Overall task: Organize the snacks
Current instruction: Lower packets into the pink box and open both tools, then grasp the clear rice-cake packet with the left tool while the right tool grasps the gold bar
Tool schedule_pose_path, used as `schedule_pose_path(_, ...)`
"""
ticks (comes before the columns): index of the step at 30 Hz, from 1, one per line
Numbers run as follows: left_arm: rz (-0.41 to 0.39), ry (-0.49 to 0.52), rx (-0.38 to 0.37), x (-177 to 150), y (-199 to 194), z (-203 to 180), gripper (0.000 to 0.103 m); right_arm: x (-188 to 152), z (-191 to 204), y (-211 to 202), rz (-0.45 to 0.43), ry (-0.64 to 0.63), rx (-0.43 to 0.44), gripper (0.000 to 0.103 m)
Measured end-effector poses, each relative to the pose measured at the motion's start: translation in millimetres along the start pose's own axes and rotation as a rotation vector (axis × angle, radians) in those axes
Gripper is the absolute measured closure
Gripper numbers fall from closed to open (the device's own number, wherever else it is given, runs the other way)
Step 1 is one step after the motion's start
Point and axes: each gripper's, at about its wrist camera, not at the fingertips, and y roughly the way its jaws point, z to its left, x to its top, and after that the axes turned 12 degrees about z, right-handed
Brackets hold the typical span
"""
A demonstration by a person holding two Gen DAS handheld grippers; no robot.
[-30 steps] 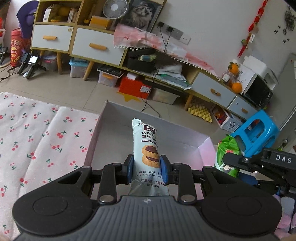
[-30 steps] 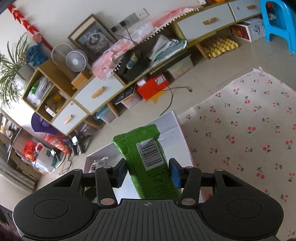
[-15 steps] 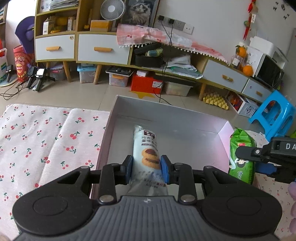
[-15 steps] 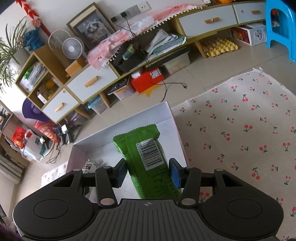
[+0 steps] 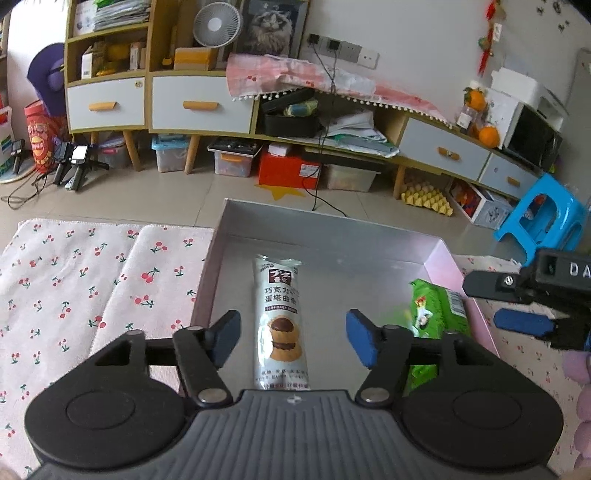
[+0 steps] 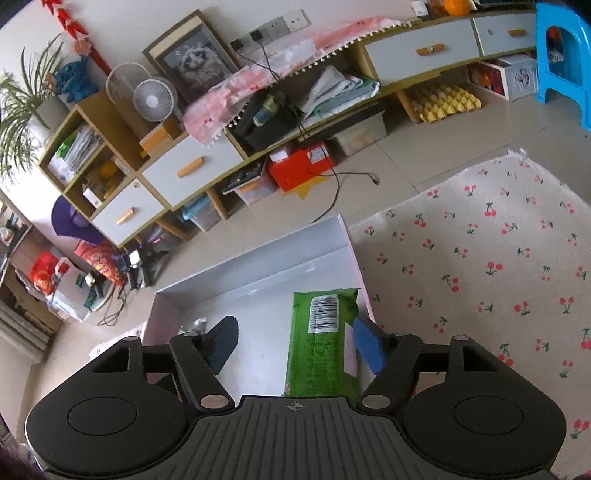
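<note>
Now both hand-held grippers wide open, left hand-held gripper (image 5: pixel 293 341), right hand-held gripper (image 6: pixel 295 343)

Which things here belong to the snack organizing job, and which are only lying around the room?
Belong to the job: cookie packet, green snack packet, grey box.

Only lying about: blue stool, desk fan, red box, cherry-print cloth.
</note>
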Motion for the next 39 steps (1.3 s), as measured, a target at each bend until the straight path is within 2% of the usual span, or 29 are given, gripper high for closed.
schedule_pose_path(5, 0.008, 0.047, 0.009, -2.0, -10.4, -7.7, 0.027, -3.5, 4.3, -13.8, -0.006, -0.037, -0.037, 0.024)
schedule_pose_path(12, 0.018, 0.010, 0.003, -6.0, -29.7, -2.4, 0.010, -10.8, 9.6, -41.6, -0.011, -0.080, -0.085, 0.016)
schedule_pose_path(17, 0.023, -0.018, 0.027, -10.2, -44.1, -2.1, 0.004, -13.5, 9.8, -62.4, 0.005, -0.075, -0.094, 0.013)
schedule_pose_path(30, 0.122, 0.008, 0.113, -27.8, -73.8, -2.9, 0.001, -47.2, 18.5, -92.6, 0.112, -0.159, -0.158, 0.010)
schedule_pose_path(35, 0.125, 0.011, 0.119, -39.1, -79.7, 1.0, 0.001, -61.5, 21.5, -99.2, 0.119, -0.209, -0.171, 0.009)
schedule_pose_path(39, 0.100, 0.004, 0.090, -52.9, -81.7, 6.0, 0.001, -71.0, 19.7, -93.5, 0.138, -0.219, -0.163, 0.009)
